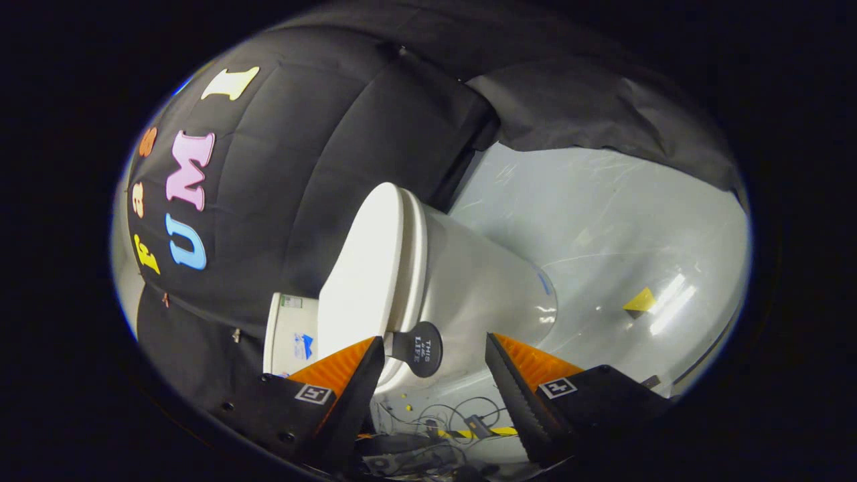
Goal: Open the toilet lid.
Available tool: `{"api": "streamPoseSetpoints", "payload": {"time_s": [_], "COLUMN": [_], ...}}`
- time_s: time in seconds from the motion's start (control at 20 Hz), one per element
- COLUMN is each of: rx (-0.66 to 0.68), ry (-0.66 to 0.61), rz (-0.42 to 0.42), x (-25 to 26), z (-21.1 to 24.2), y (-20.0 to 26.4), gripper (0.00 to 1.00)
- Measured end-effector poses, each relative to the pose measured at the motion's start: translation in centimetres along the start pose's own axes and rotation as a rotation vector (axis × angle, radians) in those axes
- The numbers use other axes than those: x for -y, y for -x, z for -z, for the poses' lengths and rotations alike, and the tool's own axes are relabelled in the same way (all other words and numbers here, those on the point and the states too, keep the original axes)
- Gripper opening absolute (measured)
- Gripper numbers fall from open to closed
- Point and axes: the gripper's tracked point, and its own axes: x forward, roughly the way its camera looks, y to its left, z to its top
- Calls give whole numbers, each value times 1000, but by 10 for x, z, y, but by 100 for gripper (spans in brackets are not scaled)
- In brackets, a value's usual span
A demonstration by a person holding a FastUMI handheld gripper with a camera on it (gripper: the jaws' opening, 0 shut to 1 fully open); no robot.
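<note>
A white toilet [469, 281] stands on the floor, seen rotated sideways, with its white lid [365, 268] down flat on the seat. A round black tab [418, 348] sticks out from the lid's front rim. My gripper [435, 351] is open, its orange-and-black fingers [365, 375] spread wide apart. The tab lies in the gap between the fingertips, closer to the left finger; neither finger presses on it.
The white cistern [288, 335] stands behind the lid against the black cloth wall [301, 167]. The glossy pale floor [602, 221] carries a yellow marker [641, 301]. Cables, a small box and yellow-black tape [469, 428] lie on the floor under the fingers.
</note>
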Motion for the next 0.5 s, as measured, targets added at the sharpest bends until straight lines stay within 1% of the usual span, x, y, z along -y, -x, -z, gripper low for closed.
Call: {"api": "streamPoseSetpoints", "payload": {"time_s": [0.05, 0.1, 0.15, 0.2, 0.25, 0.3, 0.35, 0.4, 0.45, 0.5], "rx": [1, -8, -22, -23, -3, -8, -5, -5, -15, -11], "ry": [-19, -41, -58, -60, -80, -96, -133, -168, -164, -139], "rz": [-15, -38, -59, -35, -48, -62, -113, -107, -106, -98], "x": [-3, -8, -13, -7, -5, -12, -18, -17, -16, -15], "z": [0, 3, 7, 5, -9, 6, -1, -5, -3, 0], "y": [-3, -5, -6, -10, -2, -13, -2, 5, -4, -5], "gripper": [95, 87, 87, 74, 60, 46, 32, 19, 5, 5]}}
